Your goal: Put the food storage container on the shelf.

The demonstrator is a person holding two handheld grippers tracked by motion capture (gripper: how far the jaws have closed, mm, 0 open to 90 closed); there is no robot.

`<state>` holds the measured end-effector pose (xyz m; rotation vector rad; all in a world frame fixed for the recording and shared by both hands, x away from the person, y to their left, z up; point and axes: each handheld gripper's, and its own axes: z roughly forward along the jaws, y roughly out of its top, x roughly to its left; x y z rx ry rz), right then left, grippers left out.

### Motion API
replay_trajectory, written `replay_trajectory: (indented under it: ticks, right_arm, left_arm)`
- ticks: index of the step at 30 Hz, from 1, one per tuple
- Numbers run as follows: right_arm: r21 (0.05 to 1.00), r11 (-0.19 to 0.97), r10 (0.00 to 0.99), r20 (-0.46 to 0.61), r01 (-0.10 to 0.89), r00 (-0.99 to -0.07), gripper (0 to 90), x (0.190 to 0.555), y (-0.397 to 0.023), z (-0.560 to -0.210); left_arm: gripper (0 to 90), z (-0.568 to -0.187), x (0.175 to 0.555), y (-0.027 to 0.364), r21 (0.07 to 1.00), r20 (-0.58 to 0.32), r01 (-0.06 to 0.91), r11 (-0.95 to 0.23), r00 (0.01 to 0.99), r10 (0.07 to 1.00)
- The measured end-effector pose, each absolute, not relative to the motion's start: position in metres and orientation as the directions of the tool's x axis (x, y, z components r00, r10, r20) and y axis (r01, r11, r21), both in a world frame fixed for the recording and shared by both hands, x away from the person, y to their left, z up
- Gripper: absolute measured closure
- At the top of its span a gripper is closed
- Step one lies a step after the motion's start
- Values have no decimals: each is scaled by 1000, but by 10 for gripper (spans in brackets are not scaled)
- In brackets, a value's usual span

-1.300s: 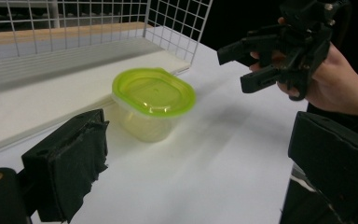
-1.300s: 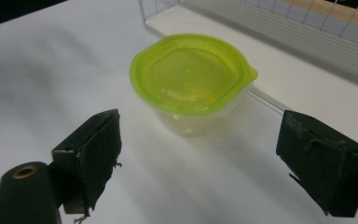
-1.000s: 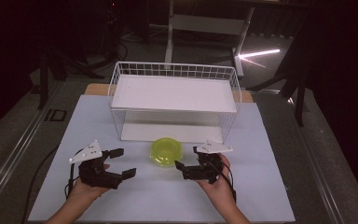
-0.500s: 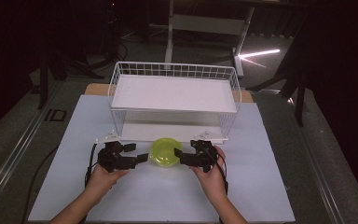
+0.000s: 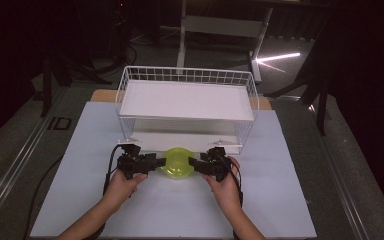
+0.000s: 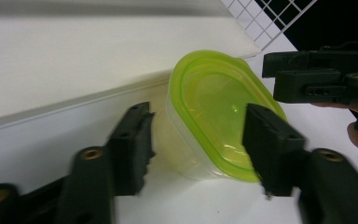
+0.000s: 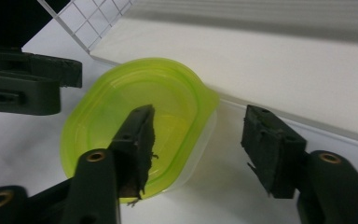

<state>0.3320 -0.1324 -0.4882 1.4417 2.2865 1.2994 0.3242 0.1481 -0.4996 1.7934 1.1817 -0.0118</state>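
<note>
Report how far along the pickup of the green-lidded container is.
Done: left gripper and right gripper flank the container before the wire basket. In hand: both sets of jaws have just been closing around its ends, no firm grip visible. Left: clamp and lift; it sits on the table.

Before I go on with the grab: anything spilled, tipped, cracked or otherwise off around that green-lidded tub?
Nothing stands out. The clear plastic tub with the lime-green lid sits upright on the white table mat, lid seated flat, no spill or crack visible. The white wire rack behind it stands square. The left claw and right claw have just been closing on its opposite ends.
</note>
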Motion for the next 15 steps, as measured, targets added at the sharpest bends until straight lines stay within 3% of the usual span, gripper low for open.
replay_trajectory:
  ticks: [7,12,15]
  right_arm:
    - [696,167,798,321,699,-510,481,335,-133,-495]
    - [680,160,794,342,716,-502,538,334,-133,-498]
    - [674,157,787,356,722,-504,640,333,-132,-496]
  left_arm:
    - [581,-505,325,142,671,-463,733,-107,528,712]
    - [639,-507,325,143,644,-513,760,-82,509,692]
    - [664,-508,324,140,643,-521,762,-78,510,685]
